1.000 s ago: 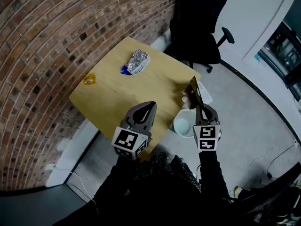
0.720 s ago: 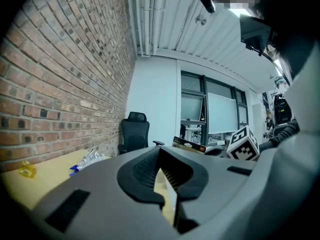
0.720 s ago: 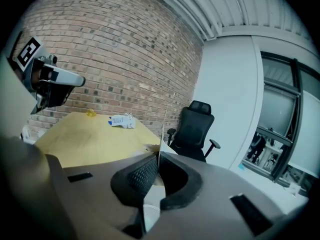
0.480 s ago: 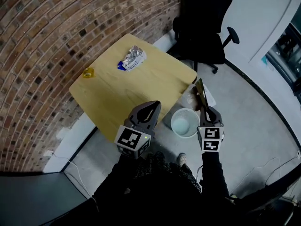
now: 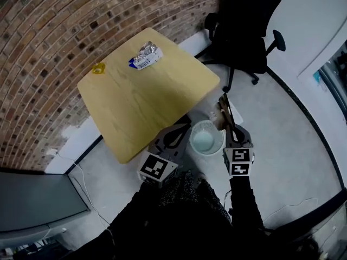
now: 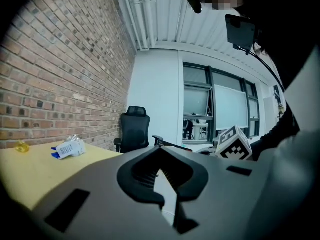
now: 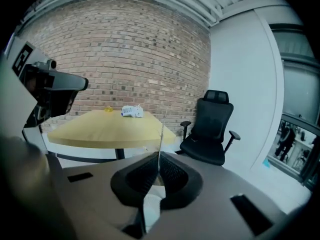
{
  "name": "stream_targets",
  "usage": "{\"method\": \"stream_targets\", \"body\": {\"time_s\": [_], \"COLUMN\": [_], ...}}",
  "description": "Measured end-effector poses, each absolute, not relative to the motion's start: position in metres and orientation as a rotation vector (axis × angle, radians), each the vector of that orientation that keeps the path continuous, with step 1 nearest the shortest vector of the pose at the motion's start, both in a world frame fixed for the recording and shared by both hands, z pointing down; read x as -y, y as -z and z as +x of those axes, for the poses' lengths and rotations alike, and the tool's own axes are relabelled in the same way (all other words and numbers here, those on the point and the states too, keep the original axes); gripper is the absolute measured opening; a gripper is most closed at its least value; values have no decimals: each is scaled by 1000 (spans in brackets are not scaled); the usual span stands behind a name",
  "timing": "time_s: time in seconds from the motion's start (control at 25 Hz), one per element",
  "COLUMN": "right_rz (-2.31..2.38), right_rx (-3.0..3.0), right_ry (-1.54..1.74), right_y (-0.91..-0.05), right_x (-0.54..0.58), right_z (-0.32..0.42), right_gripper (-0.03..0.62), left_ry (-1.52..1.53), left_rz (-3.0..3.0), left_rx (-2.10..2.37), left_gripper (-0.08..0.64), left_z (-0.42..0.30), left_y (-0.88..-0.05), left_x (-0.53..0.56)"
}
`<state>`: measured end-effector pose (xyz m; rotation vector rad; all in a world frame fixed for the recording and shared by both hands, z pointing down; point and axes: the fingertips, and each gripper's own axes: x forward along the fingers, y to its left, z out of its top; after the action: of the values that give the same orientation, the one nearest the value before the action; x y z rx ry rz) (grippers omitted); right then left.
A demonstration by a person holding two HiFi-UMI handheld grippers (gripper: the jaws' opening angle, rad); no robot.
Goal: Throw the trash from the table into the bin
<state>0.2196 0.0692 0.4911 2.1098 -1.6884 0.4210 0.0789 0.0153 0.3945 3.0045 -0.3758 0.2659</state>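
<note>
Two tools flank the bin (image 5: 206, 141), which stands on the floor (image 5: 282, 145) at the near edge of the surface (image 5: 162, 96).

1. Right tool (image 5: 232, 131): I read it just right of the bin. Its jaws are clamped on a thin, flat wrapper (image 5: 223, 111). The wrapper stands on edge above the tool, beside the bin's right rim and not inside it. In the right gripper view it shows as one thin line rising from between the closed jaws.

2. Left tool (image 5: 183, 128): I read it just left of the bin, at the surface's edge. Its jaw tips meet with nothing between them.

3. Remaining trash: a crumpled foil packet (image 5: 145, 57) and a small yellow scrap (image 5: 98, 68) lie on the surface, well apart from the bin, on the side toward the brick wall (image 5: 49, 31).

4. A black chair (image 5: 244, 26) stands beyond the bin, well apart from it.

I cannot tell what the bin contains.
</note>
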Motion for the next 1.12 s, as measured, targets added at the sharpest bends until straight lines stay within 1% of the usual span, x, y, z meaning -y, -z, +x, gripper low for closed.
{"method": "stream_targets", "body": {"time_s": [0.16,0.36,0.6,0.96,1.12], "right_rz": [2082,2074,2071,2076,2043], "right_rx": [1713,1704,1701,1688,1724], "right_ry": [-476,-578,-631,-722,-742], "right_y": [-513,-555,-594,-653,-693], "right_x": [-75,-78,-66,-62,-60], "right_z": [227,226,232,239,236], "right_gripper": [12,12,12,12,12], "left_ry": [-278,-377,-377,-505,-571], "left_rz": [3013,3018,2984,2922,2904], "left_rx": [388,181,125,199,179], "left_gripper": [6,6,6,6,6], "left_z": [91,115,149,156,160], "left_y": [-409,-456,-504,-591,-631], "left_x": [-36,-61,-44,-16,-11]}}
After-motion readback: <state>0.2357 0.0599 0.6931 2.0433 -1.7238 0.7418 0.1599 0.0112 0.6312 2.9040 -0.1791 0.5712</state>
